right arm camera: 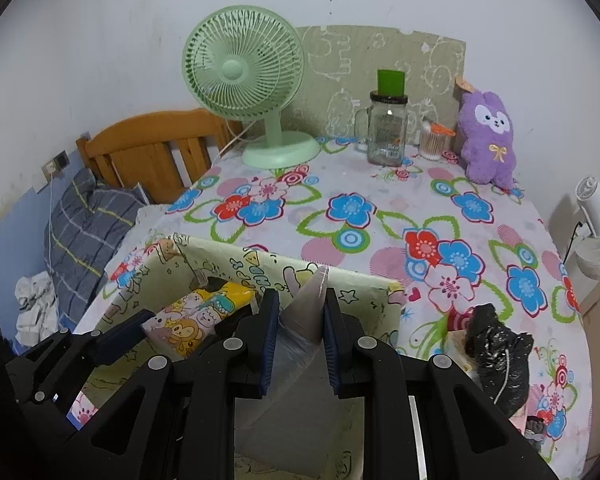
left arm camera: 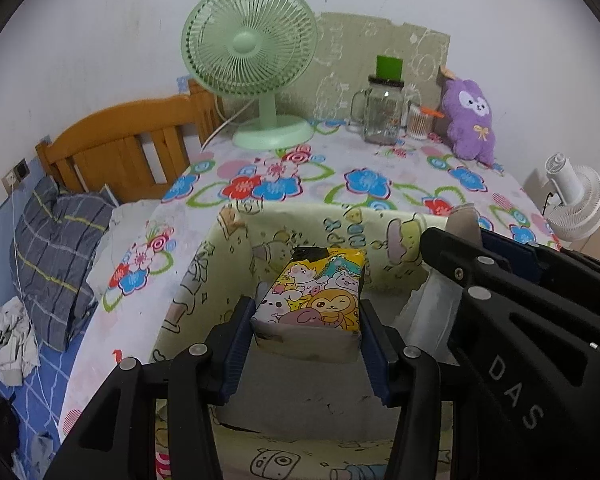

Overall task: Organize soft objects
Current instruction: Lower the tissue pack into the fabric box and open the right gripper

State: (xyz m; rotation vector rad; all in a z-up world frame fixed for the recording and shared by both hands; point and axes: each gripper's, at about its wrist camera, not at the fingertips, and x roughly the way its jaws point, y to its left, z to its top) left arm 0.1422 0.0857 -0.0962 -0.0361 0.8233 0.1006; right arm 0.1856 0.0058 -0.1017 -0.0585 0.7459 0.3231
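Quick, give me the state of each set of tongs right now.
Left tongs: closed on the cartoon-printed tissue pack.
Right tongs: closed on a clear plastic bag.

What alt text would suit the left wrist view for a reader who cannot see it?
The left gripper holds a cartoon-printed soft pack over a pale yellow cartoon-patterned box on a flowered tablecloth. The right gripper beside it pinches a clear plastic bag. Behind stand a green desk fan and a purple plush toy.

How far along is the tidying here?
Nothing visibly lies in the cartoon-print box yet. In hand: the left gripper holds a cartoon tissue pack over it, the right gripper a clear plastic pack. Left: the purple plush and black bag on the table.
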